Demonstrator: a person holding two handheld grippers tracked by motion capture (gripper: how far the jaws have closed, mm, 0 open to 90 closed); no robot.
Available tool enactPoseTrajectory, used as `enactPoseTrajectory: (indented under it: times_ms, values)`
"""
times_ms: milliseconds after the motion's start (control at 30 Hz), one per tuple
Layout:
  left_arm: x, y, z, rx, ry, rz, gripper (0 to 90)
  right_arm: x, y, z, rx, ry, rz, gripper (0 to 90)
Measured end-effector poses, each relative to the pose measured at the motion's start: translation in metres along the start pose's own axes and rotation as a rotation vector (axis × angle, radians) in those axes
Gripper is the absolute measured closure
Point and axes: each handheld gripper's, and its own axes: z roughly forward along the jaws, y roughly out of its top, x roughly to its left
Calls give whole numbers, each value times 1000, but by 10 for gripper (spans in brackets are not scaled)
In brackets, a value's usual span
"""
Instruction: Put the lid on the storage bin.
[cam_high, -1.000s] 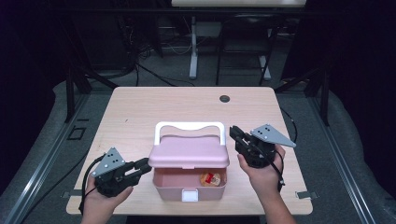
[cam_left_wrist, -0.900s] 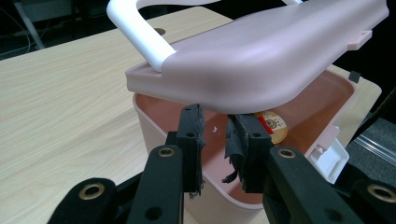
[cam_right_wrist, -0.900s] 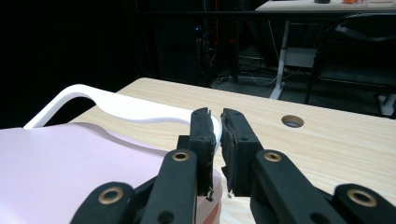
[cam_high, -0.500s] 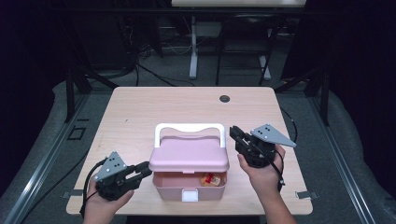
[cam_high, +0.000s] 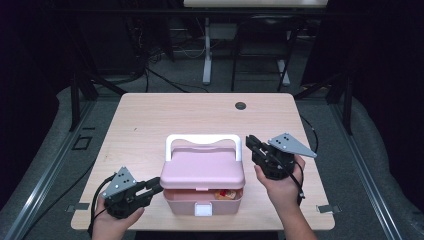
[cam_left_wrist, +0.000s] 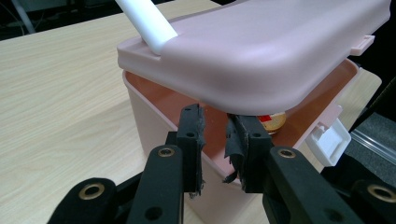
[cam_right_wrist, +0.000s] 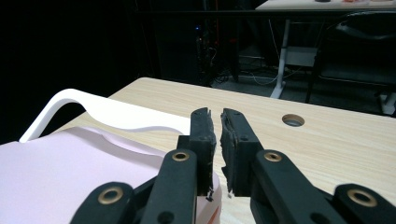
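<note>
the pink box (cam_high: 202, 182) sits near the front edge of the counter (cam_high: 150, 120), its lid (cam_left_wrist: 280, 51) tipped up a bit. the left tongs (cam_left_wrist: 214, 140) are a little apart, poking under the lid at the box rim. the right tongs (cam_right_wrist: 215, 133) are almost together, holding nothing, just beside the white handle (cam_right_wrist: 93, 109).

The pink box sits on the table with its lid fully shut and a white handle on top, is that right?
Not quite. The pink box is on the table with a white handle, but its lid is not fully shut: the left gripper view shows it raised at the front, with a gap through which something inside shows.
</note>
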Motion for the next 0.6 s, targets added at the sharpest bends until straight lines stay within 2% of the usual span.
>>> enactPoseTrajectory:
  times_ms: [400,600]
  values:
    - [0,-9,2,6,0,-12,745,-1,-1,0,3,-3,1,826]
    - [0,-13,4,17,-1,-5,746,-1,-1,0,2,-2,2,826]
